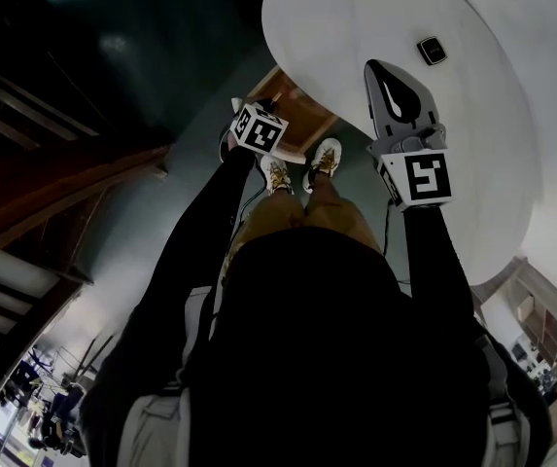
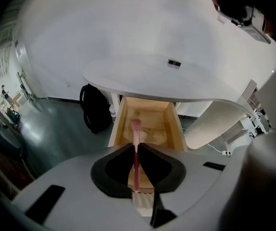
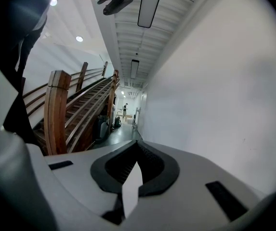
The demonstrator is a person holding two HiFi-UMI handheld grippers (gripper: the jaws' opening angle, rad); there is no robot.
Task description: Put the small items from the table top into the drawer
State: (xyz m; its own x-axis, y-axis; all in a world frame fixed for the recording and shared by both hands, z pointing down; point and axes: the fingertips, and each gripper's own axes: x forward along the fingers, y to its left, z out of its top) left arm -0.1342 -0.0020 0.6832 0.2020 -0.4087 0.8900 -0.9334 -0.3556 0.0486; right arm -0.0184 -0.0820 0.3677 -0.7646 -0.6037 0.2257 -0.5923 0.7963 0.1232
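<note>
One slim pink stick [image 2: 136,129] nipped in left claw [image 2: 136,147] above open pale wooden drawer [image 2: 120,121]; next, lower and release; right claw [image 3: 137,146] closed, empty.

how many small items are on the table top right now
1: a small dark square item lies on the white table, beyond the right tongs, which may hide more. A pink stick is in the left tongs.
</note>
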